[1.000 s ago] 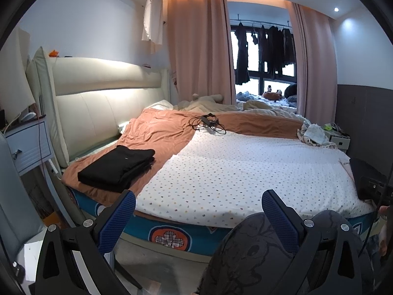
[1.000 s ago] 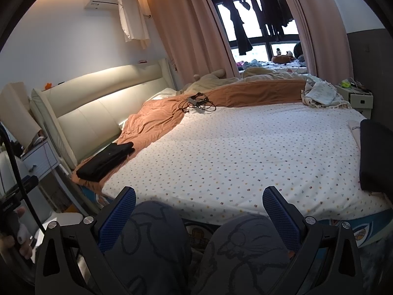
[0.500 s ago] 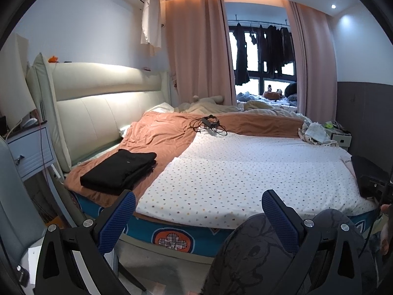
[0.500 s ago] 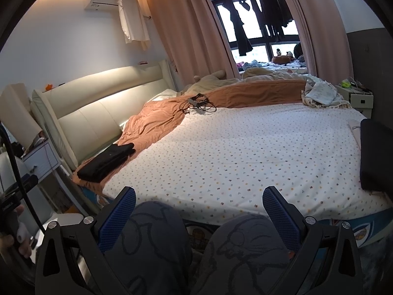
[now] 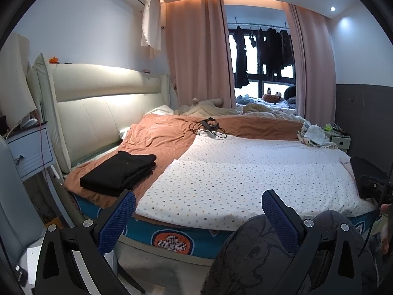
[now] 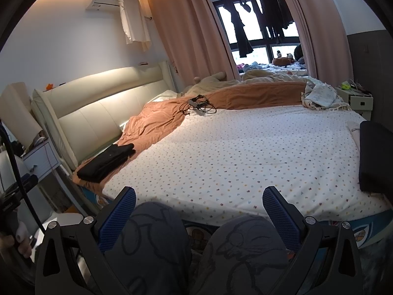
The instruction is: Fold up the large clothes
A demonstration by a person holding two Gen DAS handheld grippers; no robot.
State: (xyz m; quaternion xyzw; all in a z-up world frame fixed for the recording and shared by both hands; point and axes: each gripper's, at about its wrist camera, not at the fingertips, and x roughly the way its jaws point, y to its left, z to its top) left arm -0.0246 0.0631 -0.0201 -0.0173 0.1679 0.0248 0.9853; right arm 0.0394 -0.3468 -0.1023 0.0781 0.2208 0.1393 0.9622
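Two grippers are hanging off the near edge of the bed [image 5: 245, 172], both with jaws spread wide apart and nothing between them. The left gripper [image 5: 198, 211] is pointing across the dotted white sheet [image 5: 245, 179], and the right gripper [image 6: 199, 209] is hovering above the person's knees [image 6: 152, 241] in grey patterned trousers. A folded black garment [image 5: 119, 173] is lying on the rust-coloured blanket [image 5: 157, 137] at the near left corner of the bed, close to the padded headboard [image 5: 103, 108] and well apart from both grippers. A dark folded item [image 6: 375, 157] is sitting at the right edge of the mattress; what kind of clothing it is cannot be told. A tangle of black cable with a charger [image 5: 208, 126] is resting where the blanket is meeting the sheet. Dark clothes [image 5: 265, 46] are hanging on a rail at the window between pink curtains [image 5: 196, 56]. A white nightstand [image 5: 32, 150] is standing left of the headboard.
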